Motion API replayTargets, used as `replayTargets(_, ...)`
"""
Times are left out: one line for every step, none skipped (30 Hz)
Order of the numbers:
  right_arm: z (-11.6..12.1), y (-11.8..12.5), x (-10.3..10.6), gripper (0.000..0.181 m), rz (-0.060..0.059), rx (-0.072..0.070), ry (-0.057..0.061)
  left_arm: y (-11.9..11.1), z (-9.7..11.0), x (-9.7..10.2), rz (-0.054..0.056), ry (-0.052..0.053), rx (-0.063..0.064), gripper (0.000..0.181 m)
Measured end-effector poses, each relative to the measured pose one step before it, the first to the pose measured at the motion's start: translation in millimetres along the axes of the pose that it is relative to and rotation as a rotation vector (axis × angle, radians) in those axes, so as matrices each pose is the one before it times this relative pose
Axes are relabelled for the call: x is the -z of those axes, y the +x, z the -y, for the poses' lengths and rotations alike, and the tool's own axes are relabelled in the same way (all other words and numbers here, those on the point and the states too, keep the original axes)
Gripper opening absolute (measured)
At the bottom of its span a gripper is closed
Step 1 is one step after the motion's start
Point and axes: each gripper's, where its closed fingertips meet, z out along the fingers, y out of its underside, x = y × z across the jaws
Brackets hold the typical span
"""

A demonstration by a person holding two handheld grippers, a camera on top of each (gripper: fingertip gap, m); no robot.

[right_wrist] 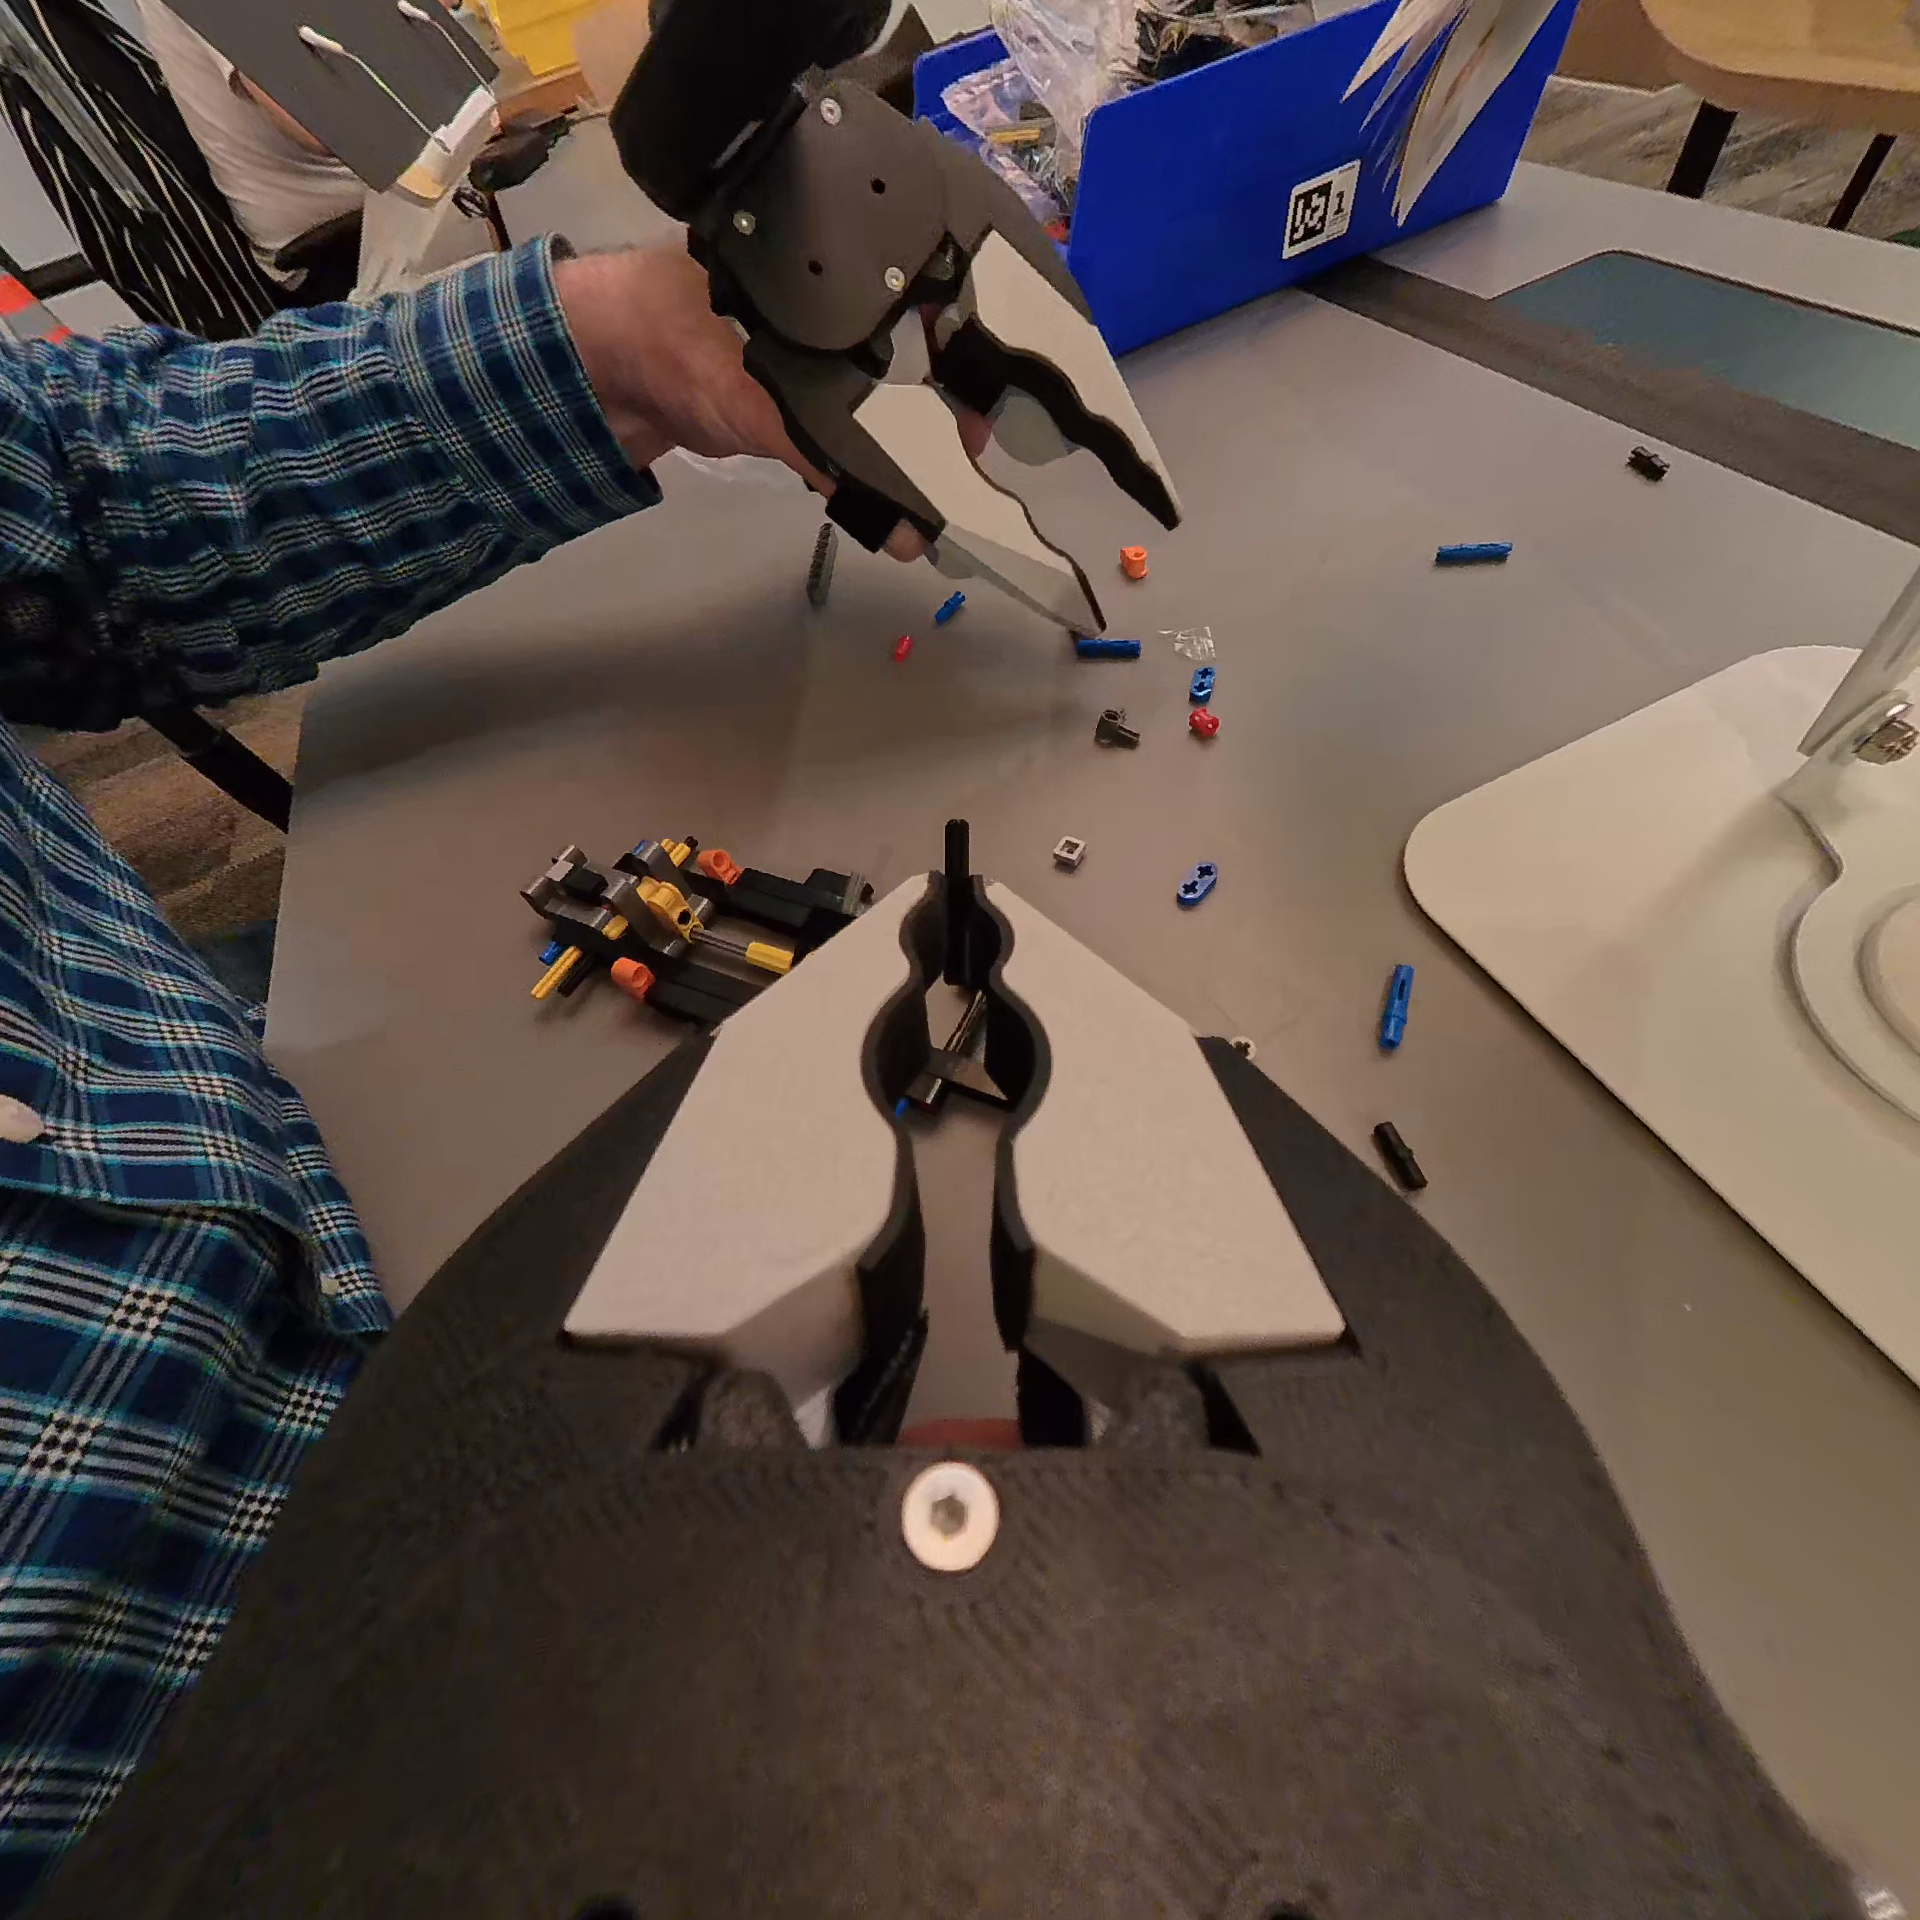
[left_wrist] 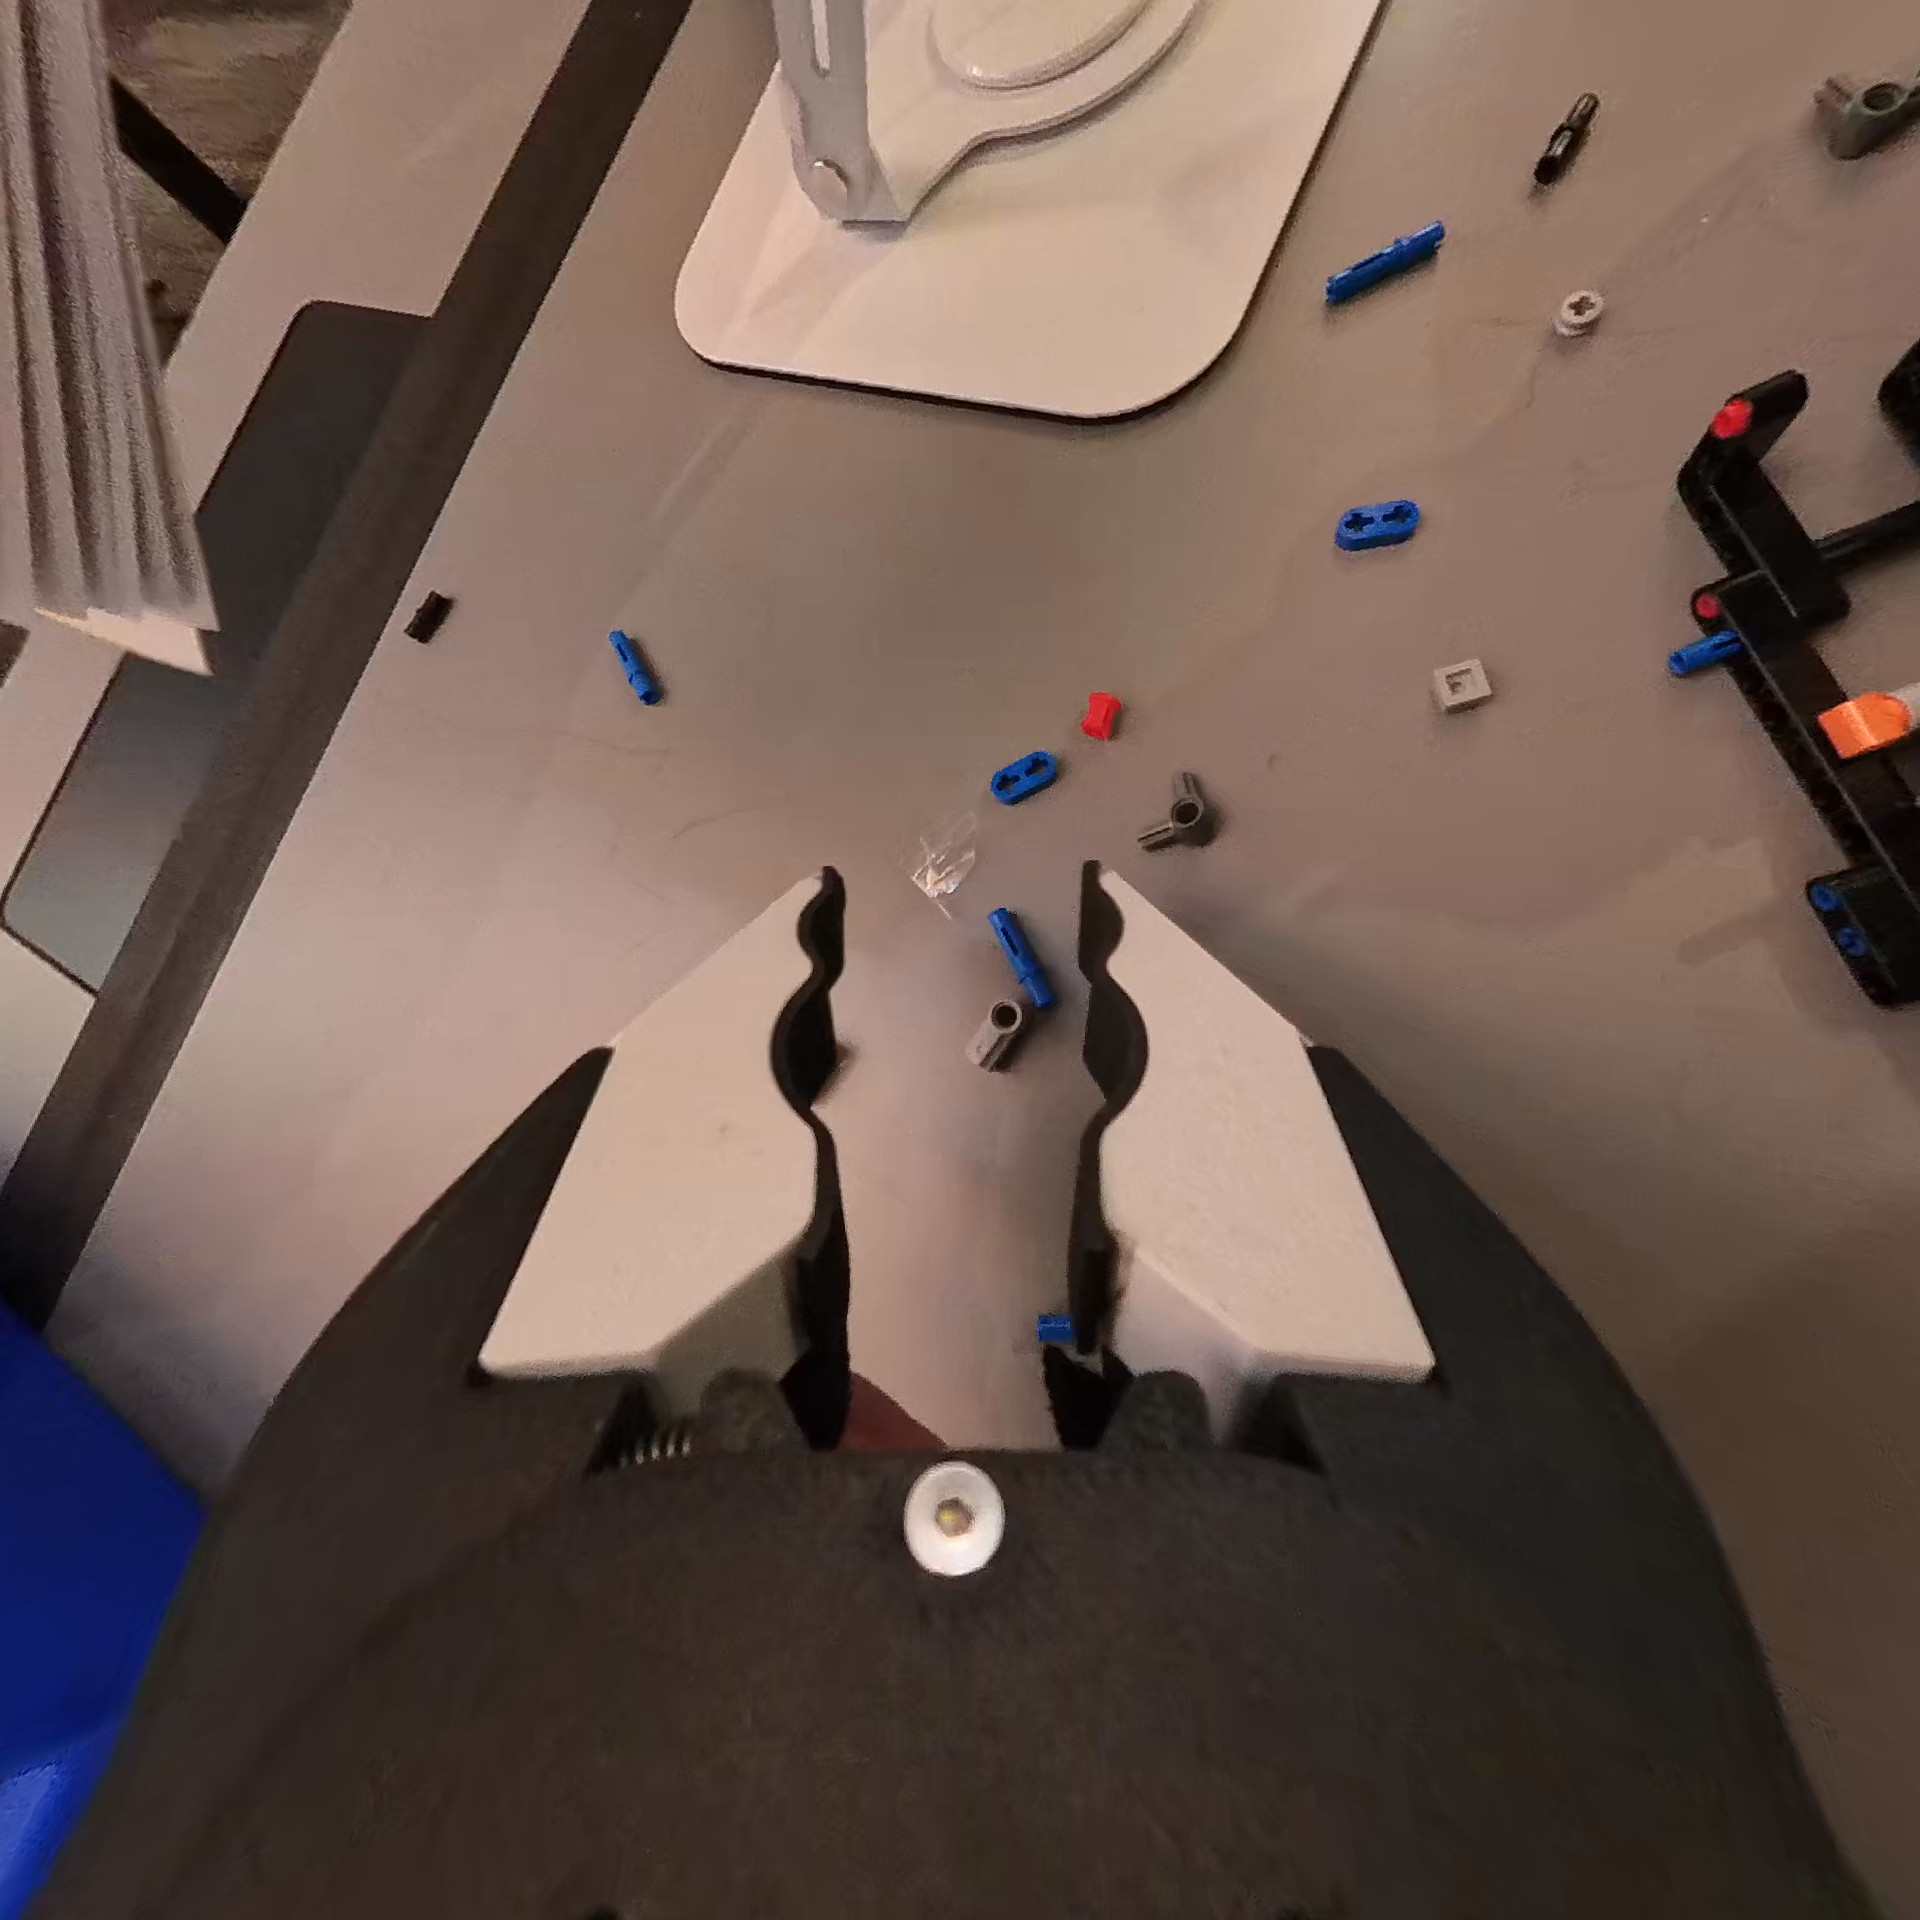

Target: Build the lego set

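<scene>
Right wrist view: left hand-held gripper (right_wrist: 1132, 571) tilts down over the desk (right_wrist: 644, 748), jaws wide, empty. Right hand-held gripper (right_wrist: 956, 894) clamps a black pin (right_wrist: 957, 914). Lego build (right_wrist: 686, 925) lies just left. Blue bin (right_wrist: 1247, 197) holds bags.

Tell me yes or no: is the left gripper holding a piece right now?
No. The left gripper is open and empty, fingers spread above a loose blue pin lying on the table.

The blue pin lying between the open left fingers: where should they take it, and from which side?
Grip the blue pin across its shaft near the middle, coming down from above. It lies flat on the table, slanted, one end close to a grey connector, so the left gripper probably needs a slight twist to close across its narrow width, clear of that neighbour.
</scene>
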Motion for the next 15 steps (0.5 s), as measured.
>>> replayTargets(0.42,0.23,0.37,0.0,-0.0012,0.0008,0.0003,1.83,0.12,-0.64,-0.0149,-0.0011,-0.0074,0.043)
replayTargets(0.64,0.01,0.62,0.0,-0.001,0.0012,0.0016,0.69,0.68,-0.43,-0.0079,-0.0003,-0.0096,0.042)
replayTargets(0.76,-0.36,0.7,0.0,0.0008,0.0011,0.0022,0.13,0.89,-0.12,-0.007,-0.0003,-0.0132,0.038)
replayTargets(0.01,-0.42,0.48,0.0,0.001,0.0006,0.0005,0.83,0.37,-0.35,-0.0147,-0.0017,-0.016,0.034)
replayTargets(-0.66,-0.25,0.25,0.0,0.0007,-0.0004,-0.0008,0.27,0.57,-0.64,-0.0125,0.0001,-0.0168,0.031)
replayTargets(-1.05,-0.11,-0.07,0.0,0.0017,-0.0019,-0.0013,-0.04,0.57,-1.0,-0.0124,-0.0009,-0.015,0.029)
replayTargets(-0.72,-0.16,-0.13,0.0,0.0022,-0.0025,-0.0006,0.37,0.46,-1.46,-0.016,-0.0019,-0.0129,0.028)
replayTargets(0.04,-0.05,0.01,0.0,0.0023,-0.0023,0.0017,0.65,1.34,-1.74,-0.0173,0.0008,-0.0136,0.027)
replayTargets(0.53,-0.32,0.17,0.0,0.0029,-0.0024,0.0029,0.14,1.69,-2.16,-0.0142,0.0005,-0.0102,0.027)
replayTargets(0.39,-0.06,0.33,0.0,0.0021,-0.0019,0.0021,2.31,1.08,-2.46,-0.0254,-0.0069,-0.0141,0.024)
replayTargets(0.01,0.14,0.32,0.0,0.0,-0.0007,0.0009,3.17,1.2,-2.41,-0.0243,-0.0083,-0.0221,0.023)
replayTargets(-0.3,0.43,0.5,0.0,-0.0003,-0.002,0.0002,0.0,1.85,-2.41,-0.0017,-0.005,-0.0241,0.021)
replayTargets(-0.28,0.55,0.58,0.0,0.0,-0.0029,0.0012,-1.63,0.46,-2.53,0.0026,-0.0148,-0.0134,0.017)
replayTargets(-0.07,0.4,0.54,0.0,0.0003,-0.0028,0.0022,-0.74,0.9,-2.48,-0.0047,-0.0107,-0.0166,0.016)
replayTargets(0.03,0.24,0.35,0.0,0.0013,-0.0029,0.0023,-2.1,1.55,-2.05,0.0018,-0.0062,-0.0193,0.016)
